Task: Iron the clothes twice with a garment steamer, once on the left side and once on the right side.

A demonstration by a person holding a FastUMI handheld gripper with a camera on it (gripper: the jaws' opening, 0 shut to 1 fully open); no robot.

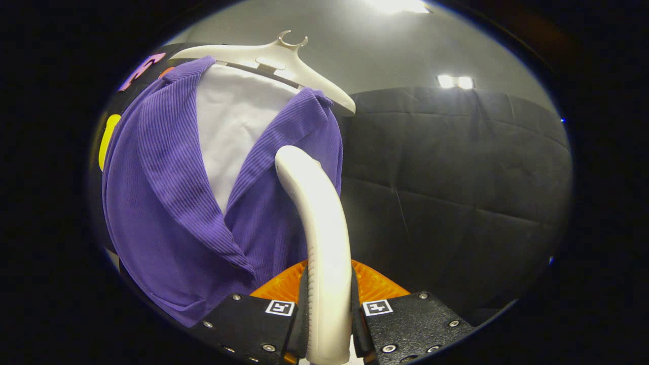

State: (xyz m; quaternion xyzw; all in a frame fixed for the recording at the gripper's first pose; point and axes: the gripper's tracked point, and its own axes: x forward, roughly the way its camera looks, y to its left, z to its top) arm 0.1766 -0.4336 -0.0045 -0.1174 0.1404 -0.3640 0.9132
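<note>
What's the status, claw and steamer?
Claw shut on white curved garment steamer. Steamer head against purple ribbed jacket on white hanger. Nothing in the way.

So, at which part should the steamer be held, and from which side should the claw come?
Best at its handle, as now: the claw is shut on the white steamer low on the curved handle, one finger on each flat side, coming from behind. The handle is narrow and ribbed there, and this leaves the head free to face the purple garment on the hanger.
</note>
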